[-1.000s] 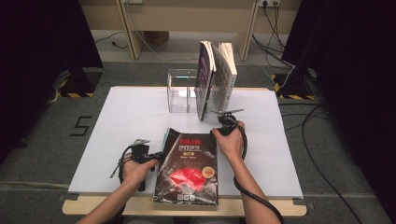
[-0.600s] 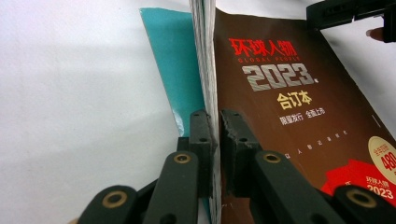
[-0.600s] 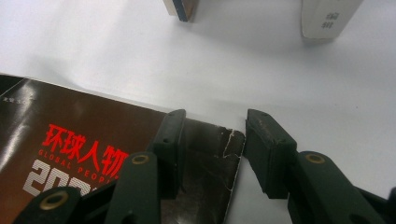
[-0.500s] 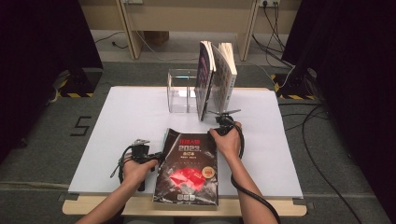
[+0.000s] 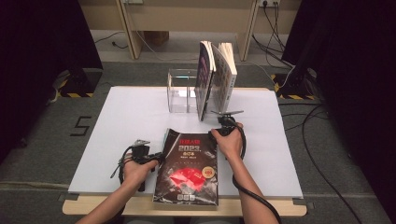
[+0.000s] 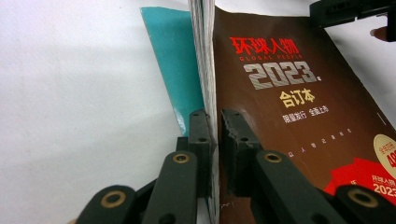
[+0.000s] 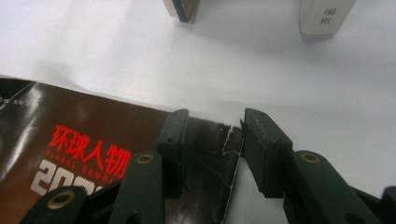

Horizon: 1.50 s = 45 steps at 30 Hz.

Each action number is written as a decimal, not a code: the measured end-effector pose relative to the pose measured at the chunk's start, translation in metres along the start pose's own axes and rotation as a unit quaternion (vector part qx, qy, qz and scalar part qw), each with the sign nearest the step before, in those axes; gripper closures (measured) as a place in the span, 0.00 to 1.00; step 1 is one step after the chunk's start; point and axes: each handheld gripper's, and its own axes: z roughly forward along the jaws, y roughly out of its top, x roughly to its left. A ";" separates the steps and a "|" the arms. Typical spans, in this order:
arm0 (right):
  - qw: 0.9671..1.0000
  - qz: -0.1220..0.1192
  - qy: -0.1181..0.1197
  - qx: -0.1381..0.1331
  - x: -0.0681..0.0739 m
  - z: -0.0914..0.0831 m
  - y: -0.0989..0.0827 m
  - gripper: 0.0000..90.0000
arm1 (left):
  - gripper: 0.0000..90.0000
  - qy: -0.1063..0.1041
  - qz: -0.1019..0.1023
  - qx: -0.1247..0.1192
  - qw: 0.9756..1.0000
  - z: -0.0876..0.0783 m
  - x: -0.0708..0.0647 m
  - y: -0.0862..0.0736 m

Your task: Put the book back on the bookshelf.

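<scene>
A thick magazine (image 5: 187,168) with a dark brown cover and a red "2023" title lies at the near middle of the white table (image 5: 116,121). My left gripper (image 5: 161,158) is at its left edge, shut on the stack of pages. In the left gripper view the jaws (image 6: 216,121) pinch that edge, and the teal back cover (image 6: 173,60) shows below it. My right gripper (image 5: 217,132) is at the far right corner. Its jaws (image 7: 215,116) have just been closing a little. They still stand apart, with the torn corner of the cover (image 7: 205,140) between them.
A clear plastic holder (image 5: 180,91) stands at the back middle. Two upright books (image 5: 205,79) (image 5: 224,77) lean just right of it, close beyond my right gripper. Their lower ends show in the right gripper view (image 7: 182,9) (image 7: 324,16). Cables trail off both grippers.
</scene>
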 end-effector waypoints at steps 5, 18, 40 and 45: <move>1.000 0.014 0.017 0.004 -0.002 -0.003 -0.005 0.68 | 0.92 0.000 0.003 -0.003 1.000 0.000 0.000 -0.001; 0.996 0.030 0.082 -0.005 0.006 -0.019 -0.012 0.78 | 0.91 0.000 0.001 -0.002 1.000 0.000 0.000 0.000; 0.995 -0.035 0.089 -0.016 0.034 -0.054 -0.003 0.97 | 0.87 -0.003 0.007 -0.008 1.000 -0.004 0.000 0.001; 0.994 -0.033 0.101 -0.037 0.037 -0.067 -0.004 0.97 | 0.80 0.001 0.005 -0.019 1.000 -0.010 0.002 0.001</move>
